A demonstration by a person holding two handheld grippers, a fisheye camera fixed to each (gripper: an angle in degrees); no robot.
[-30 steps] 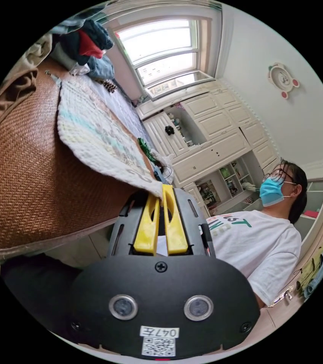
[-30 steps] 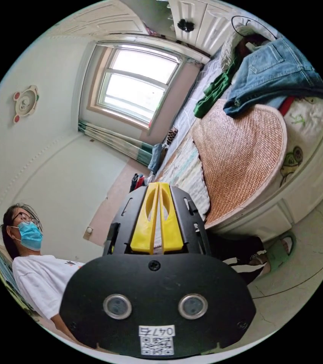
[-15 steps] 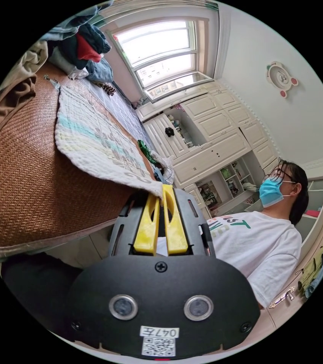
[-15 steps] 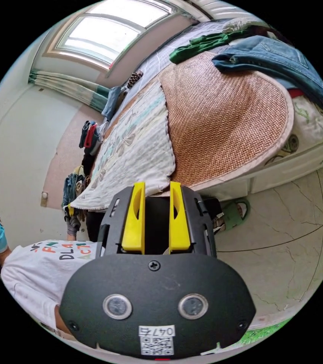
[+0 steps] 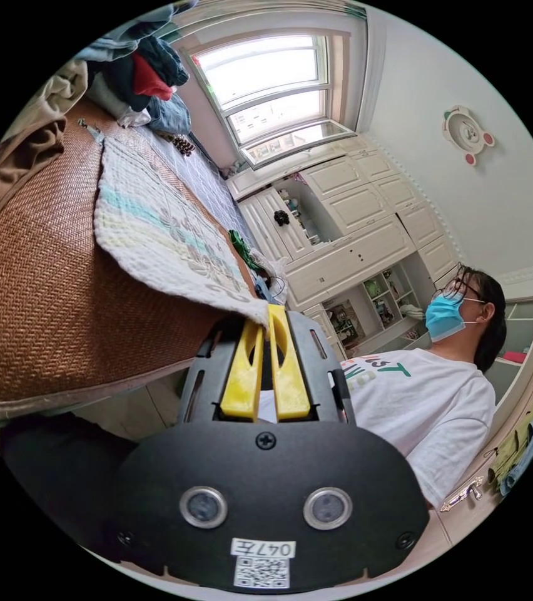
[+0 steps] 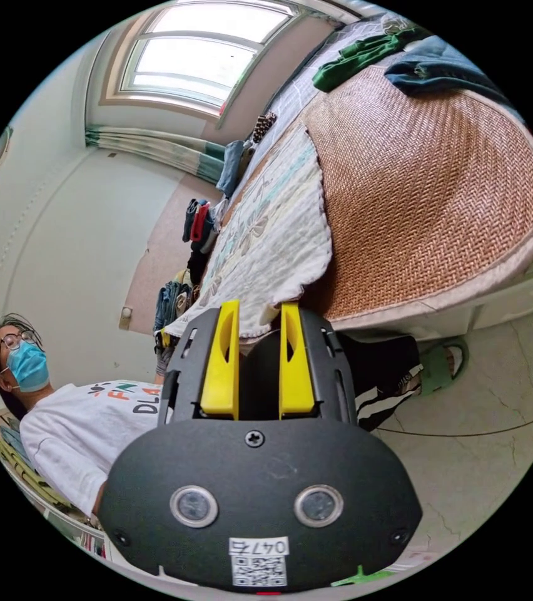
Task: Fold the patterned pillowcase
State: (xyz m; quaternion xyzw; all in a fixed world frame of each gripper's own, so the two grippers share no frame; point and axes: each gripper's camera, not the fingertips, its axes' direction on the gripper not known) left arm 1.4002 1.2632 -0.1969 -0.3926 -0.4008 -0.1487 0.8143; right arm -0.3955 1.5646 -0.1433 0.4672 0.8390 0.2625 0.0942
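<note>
The patterned pillowcase (image 5: 154,231), white with pale leaf and stripe prints, lies flat on a brown woven mat (image 5: 47,300) on the bed. My left gripper (image 5: 266,313) is shut on its near corner at the mat's edge. In the right gripper view the pillowcase (image 6: 266,238) stretches away from me. Its other near corner hangs slack right at the tips of my right gripper (image 6: 260,310), whose yellow jaws stand apart and do not press on the cloth.
Clothes are piled at the far end of the bed (image 5: 141,69). Jeans (image 6: 441,69) and a green garment (image 6: 360,53) lie beyond the mat (image 6: 429,188). The person (image 5: 429,388) stands at the bedside, one foot in a green slipper (image 6: 441,369). White cupboards (image 5: 354,213) line the wall.
My right gripper has opened and let go of its pillowcase corner, which now lies loose at the jaw tips. The right view has rolled. The left gripper keeps its hold.
</note>
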